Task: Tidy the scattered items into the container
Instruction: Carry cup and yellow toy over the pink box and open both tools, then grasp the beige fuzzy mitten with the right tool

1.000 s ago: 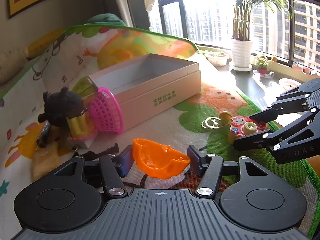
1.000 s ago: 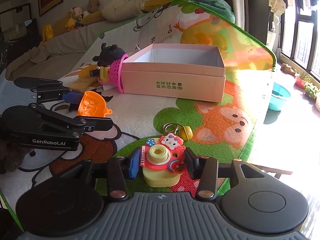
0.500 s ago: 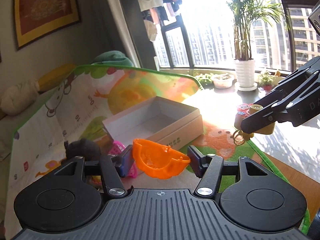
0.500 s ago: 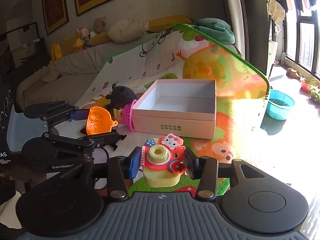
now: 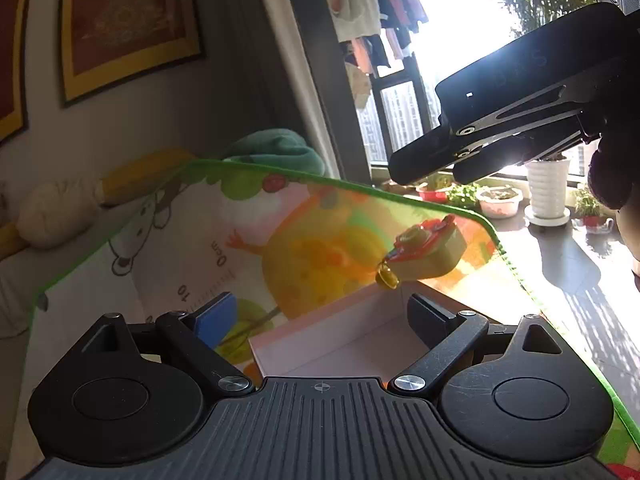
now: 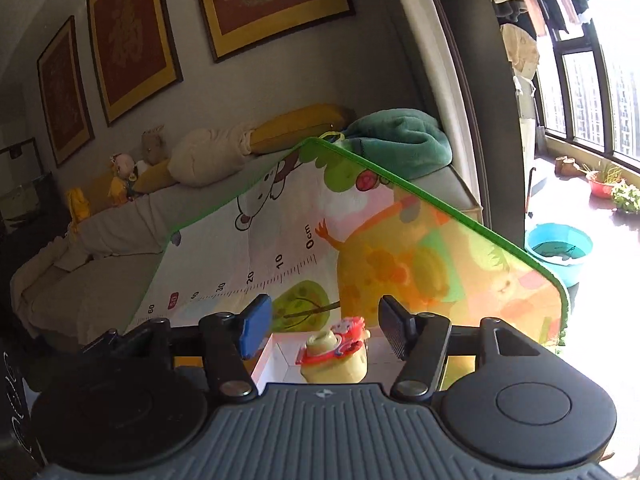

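My left hand-held gripper is wide open and holds nothing. Its fingers hang over the pink box, and I can see down into the near corner of the box. My right hand-held gripper is wide open too, with nothing touching its blue pad or its black pad. The little yellow toy camera, with its red top, is between the two right fingers but free of them, tilted over, just above the white inside of the box. In the left view the toy camera is in the air over the far side of the box, tipped on its side, with a small gold bell hanging at its low end. The right hand-held gripper is above it there. The play mat with the green edge stands up behind the box, leaning on the sofa.
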Motion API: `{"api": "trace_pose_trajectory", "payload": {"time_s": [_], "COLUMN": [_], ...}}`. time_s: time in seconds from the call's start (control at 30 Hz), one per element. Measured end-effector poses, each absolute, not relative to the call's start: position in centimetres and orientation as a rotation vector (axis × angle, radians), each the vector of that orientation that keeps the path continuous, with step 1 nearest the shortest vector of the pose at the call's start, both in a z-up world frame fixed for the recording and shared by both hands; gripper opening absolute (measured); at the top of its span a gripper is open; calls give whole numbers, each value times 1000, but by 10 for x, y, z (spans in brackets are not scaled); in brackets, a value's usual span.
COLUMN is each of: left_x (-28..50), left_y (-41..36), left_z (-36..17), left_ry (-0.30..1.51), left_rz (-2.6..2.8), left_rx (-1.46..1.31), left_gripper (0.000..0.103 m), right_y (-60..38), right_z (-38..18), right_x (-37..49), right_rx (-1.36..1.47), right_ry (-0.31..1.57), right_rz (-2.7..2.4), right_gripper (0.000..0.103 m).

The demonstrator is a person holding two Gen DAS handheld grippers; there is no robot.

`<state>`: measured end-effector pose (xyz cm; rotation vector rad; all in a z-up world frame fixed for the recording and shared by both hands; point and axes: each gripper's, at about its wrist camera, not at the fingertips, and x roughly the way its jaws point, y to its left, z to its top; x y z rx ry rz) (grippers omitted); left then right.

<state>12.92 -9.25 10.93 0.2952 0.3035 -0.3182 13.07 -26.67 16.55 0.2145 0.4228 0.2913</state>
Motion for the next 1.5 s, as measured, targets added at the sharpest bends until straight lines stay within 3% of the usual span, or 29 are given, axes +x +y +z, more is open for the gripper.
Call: {"api": "trace_pose_trajectory", "payload": {"time_s": [0.07, 0.17, 0.6, 0.63, 0.7, 0.77, 0.8, 1.27, 1.5], "left_x": [115, 86, -9, -12, -16, -18, -18, -29, -25], "left_y": [-82, -64, 24, 29, 36, 39, 40, 61, 92], "left_z": [104, 89, 23, 20, 16, 14, 14, 18, 16], "left_ry": [320, 377, 596, 602, 610, 608, 603, 541, 568], "left_rz": [-319, -298, -118, -99, -83, -77, -77, -27, 66], "left_rx": [302, 313, 78, 69, 48, 33, 25, -1, -67], "left_gripper": [98, 101, 103, 103, 103, 103, 103, 103, 103], "right_y": [-272, -272, -217, -210, -195, -180, -175, -94, -82], "right_z": [165, 152, 66, 61, 56, 56, 57, 28, 46], "right_x": [120, 98, 27, 23, 19, 19, 20, 30, 38], "right_rx": [197, 111, -95, -114, -150, -173, -163, -251, -233], "right_ry": [361, 305, 498, 513, 520, 525, 525, 575, 511], "right_rz": [256, 209, 338, 356, 390, 430, 445, 600, 612], "right_gripper": [82, 94, 97, 96, 83, 53, 51, 51, 50]}}
